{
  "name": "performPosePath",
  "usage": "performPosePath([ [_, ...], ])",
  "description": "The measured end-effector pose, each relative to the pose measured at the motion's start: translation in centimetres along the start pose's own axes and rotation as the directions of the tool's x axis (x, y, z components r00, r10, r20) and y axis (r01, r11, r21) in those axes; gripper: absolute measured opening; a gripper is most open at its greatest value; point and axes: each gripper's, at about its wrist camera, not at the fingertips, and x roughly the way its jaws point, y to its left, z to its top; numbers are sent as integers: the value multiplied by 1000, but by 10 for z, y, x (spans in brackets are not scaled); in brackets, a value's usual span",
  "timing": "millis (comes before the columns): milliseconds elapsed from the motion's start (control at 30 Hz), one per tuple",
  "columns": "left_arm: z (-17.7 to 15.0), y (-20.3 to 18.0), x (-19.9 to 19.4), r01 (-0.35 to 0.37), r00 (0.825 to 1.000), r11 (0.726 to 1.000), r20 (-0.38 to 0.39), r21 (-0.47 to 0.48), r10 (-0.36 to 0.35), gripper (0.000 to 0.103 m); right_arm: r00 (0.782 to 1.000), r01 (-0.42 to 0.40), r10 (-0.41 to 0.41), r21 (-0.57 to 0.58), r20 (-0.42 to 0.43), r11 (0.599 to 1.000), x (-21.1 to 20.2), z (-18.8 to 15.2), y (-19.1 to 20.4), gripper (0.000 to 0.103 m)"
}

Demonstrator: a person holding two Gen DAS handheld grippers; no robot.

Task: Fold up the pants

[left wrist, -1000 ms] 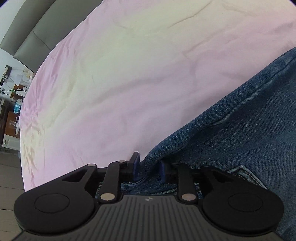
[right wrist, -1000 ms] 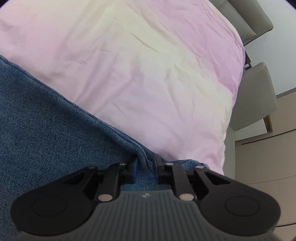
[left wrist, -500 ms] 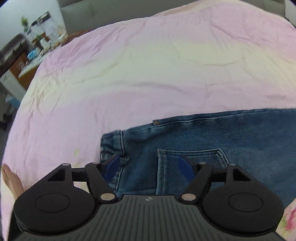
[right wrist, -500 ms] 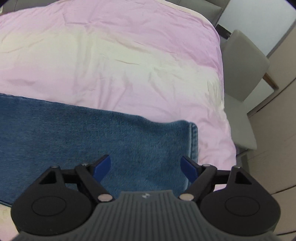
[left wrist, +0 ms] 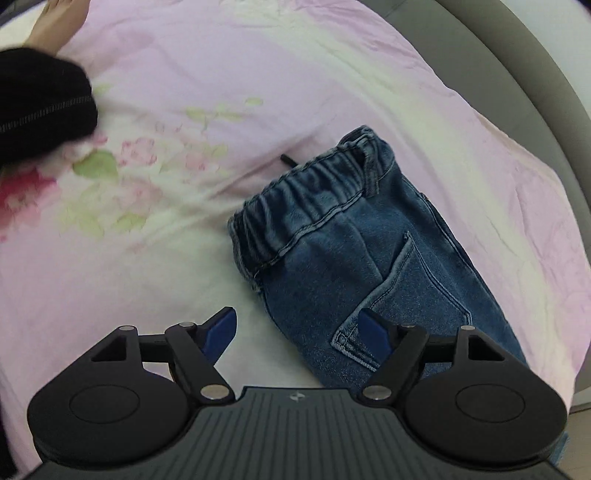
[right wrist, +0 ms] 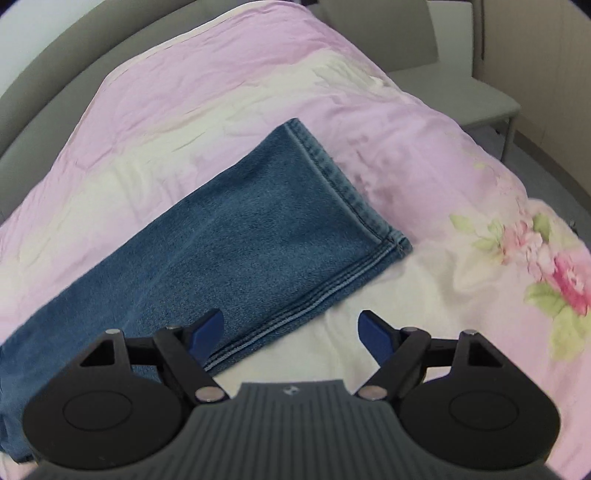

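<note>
The jeans [left wrist: 373, 266] lie flat on a pink sheet [left wrist: 258, 74], folded lengthwise so one leg lies on the other. In the left wrist view the elastic waistband [left wrist: 306, 195] sits at about 12 o'clock from the left gripper [left wrist: 297, 328], with a back pocket [left wrist: 406, 295] toward 2 o'clock and a dark cord end [left wrist: 287, 159] poking out past the waistband. The left gripper hangs above the cloth with its blue fingers [left wrist: 221, 328] spread wide and holding nothing; the left finger is over bare sheet, the right one over the pocket corner. A floral print [left wrist: 122, 158] marks the sheet at 10 o'clock, and a black sleeve [left wrist: 40, 107] and a bare foot [left wrist: 55, 18] show at the upper left edge. In the right wrist view the leg hems [right wrist: 351, 206] lie at about 1 o'clock from the right gripper [right wrist: 291, 330], and the legs run off toward 8 o'clock. The right gripper is also wide open and empty, its left finger [right wrist: 207, 332] over the denim edge and the right one over the sheet. A grey chair [right wrist: 443, 66] stands beyond the bed at 1 o'clock.
</note>
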Motion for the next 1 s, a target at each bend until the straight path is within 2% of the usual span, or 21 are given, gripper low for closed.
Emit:
performPosePath([
  [33, -1, 5, 6, 13, 1000, 999, -6, -33, -14, 88, 1000, -4, 3, 37, 13, 999, 0, 2, -6, 73],
  [133, -3, 14, 21, 62, 998, 990, 18, -130, -60, 87, 998, -14, 6, 132, 62, 991, 2, 13, -25, 61],
  [233, -2, 14, 30, 90, 995, 981, 57, -170, -82, 86, 998, -11, -2, 200, 63, 980, 13, 25, -37, 54],
  [300, 0, 10, 34, 96, 994, 979, 71, -180, -85, 73, 998, -7, -6, 220, 58, 975, 23, 31, -41, 48],
  [400, 2, 3, 36, 69, 996, 982, 75, -176, -57, 64, 998, 8, -21, 245, 52, 970, 41, 36, -45, 47],
  [600, 3, -20, 14, 48, 990, 993, 139, -110, -33, 51, 998, 30, -46, 326, 43, 945, 82, 42, -56, 47],
  [633, 6, -25, 9, 53, 988, 994, 152, -96, -38, 51, 998, 25, -43, 329, 49, 944, 85, 43, -56, 47],
  [667, 8, -29, 4, 63, 985, 995, 167, -80, -49, 50, 997, 24, -46, 322, 62, 947, 87, 44, -55, 41],
  [733, 13, -37, -5, 90, 978, 995, 193, -48, -80, 50, 992, 65, -92, 288, 82, 955, 86, 47, -51, 19],
  [800, 16, -42, -5, 82, 978, 996, 193, -40, -73, 50, 987, 66, -101, 262, 122, 963, 73, 47, -46, 9],
  [900, 19, -44, 4, 44, 984, 999, 176, -27, -38, 50, 976, 85, -116, 169, 184, 982, 46, 53, -36, 6],
  [1000, 16, -39, 17, 7, 987, 999, 162, -41, 0, 50, 977, 139, -159, 135, 143, 981, 46, 53, -39, 5],
])
